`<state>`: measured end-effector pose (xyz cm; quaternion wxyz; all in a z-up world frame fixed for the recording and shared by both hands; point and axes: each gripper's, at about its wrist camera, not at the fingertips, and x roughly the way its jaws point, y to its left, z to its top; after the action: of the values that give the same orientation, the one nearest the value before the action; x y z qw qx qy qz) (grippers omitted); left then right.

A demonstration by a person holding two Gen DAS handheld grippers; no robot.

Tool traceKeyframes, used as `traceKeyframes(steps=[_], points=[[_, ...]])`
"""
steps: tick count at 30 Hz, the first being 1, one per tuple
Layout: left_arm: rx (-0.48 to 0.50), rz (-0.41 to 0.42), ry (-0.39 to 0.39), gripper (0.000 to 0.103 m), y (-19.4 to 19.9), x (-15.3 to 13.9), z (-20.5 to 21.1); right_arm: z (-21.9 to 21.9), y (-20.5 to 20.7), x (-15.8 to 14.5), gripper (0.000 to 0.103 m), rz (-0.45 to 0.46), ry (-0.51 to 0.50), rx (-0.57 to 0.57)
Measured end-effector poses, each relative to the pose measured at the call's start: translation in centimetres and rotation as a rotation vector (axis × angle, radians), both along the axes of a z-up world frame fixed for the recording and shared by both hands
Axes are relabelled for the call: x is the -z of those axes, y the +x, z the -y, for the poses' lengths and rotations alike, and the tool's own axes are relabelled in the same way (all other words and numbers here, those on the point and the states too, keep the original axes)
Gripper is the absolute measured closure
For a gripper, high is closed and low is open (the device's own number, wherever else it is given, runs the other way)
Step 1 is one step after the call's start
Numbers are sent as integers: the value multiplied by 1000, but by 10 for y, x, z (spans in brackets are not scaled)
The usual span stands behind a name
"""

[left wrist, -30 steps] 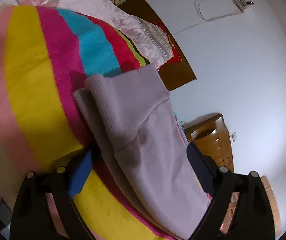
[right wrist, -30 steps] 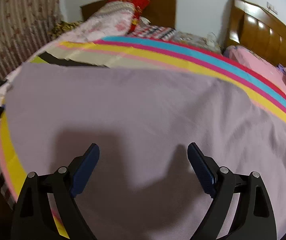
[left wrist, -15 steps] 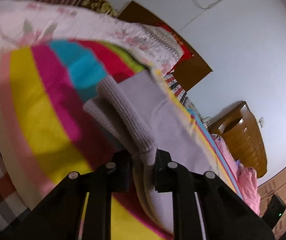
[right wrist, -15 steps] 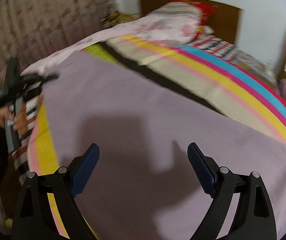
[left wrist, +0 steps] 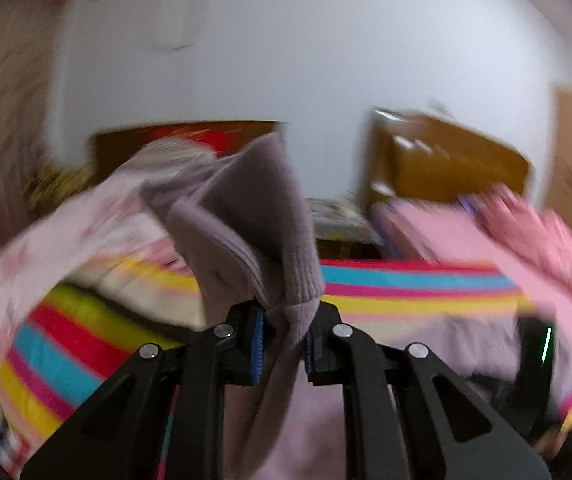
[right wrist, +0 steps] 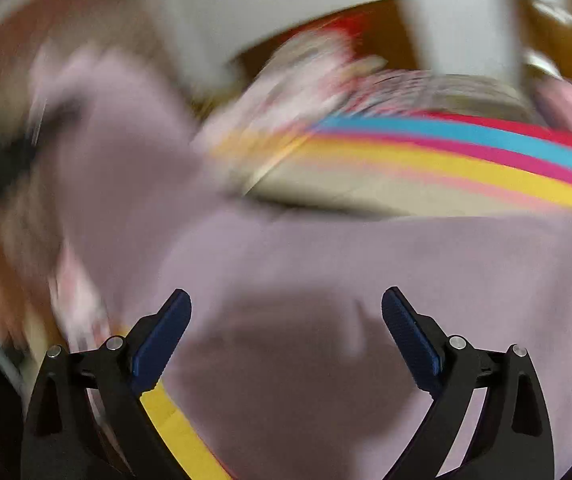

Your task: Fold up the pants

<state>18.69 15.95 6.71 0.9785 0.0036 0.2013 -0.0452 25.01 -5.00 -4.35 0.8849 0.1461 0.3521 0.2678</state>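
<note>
Left hand-held gripper [left wrist: 282,344], jaws just closed, pinches the pants [left wrist: 262,216] cuff, lifted at frame centre. Right hand-held gripper [right wrist: 286,332] gapes empty above the pants' body, spread across the bed [right wrist: 466,160] below.

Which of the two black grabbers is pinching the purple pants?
The left gripper: its jaws are shut on the ribbed cuff of the pale purple knit pants. The right gripper hangs wide open above the cloth, holding nothing.
</note>
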Motion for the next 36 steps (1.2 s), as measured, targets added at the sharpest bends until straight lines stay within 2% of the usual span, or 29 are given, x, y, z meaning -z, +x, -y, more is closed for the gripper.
traceKeyframes(steps=[2,3,4,5,6,9,11,14,15,16,19,22,23,25,26,29,32,36], points=[[132,-25,58,87,-1,15,61,87,-7,-9,9,23,36,217],[232,-67,88,80,0,34,100,125,-15,-11,9,33,49,307],[312,-109,111,53,0,51,128,149,-23,-11,9,34,54,366],[383,-154,132,35,1,69,152,176,-32,-11,9,33,57,433],[452,-198,168,23,-4,95,181,204,-46,-9,9,33,55,498],[531,-259,273,23,-19,136,215,236,-73,0,9,7,8,542],[547,-270,297,23,-31,148,215,239,-82,12,9,-24,2,515],[491,-229,217,20,-46,142,182,224,-92,33,10,-86,57,397],[450,-211,175,14,-49,137,166,209,-88,40,12,-109,105,331],[388,-190,121,10,-52,132,147,199,-79,44,19,-124,142,282],[210,-174,-16,9,-56,123,89,156,-65,54,27,-179,241,108],[39,-183,-75,9,-61,127,41,117,-45,60,33,-221,240,17],[10,-193,-82,9,-64,128,28,107,-39,63,33,-243,222,0],[-37,-210,-68,9,-66,133,11,90,-26,70,36,-310,134,15],[-44,-221,-57,9,-66,135,6,86,-22,72,40,-325,122,30],[-55,-246,-38,7,-73,144,0,76,-6,72,40,-346,92,54],[-43,-287,-54,7,-69,157,-2,66,6,71,40,-353,46,82],[-20,-290,-69,7,-69,164,-3,58,16,70,39,-368,44,119]])
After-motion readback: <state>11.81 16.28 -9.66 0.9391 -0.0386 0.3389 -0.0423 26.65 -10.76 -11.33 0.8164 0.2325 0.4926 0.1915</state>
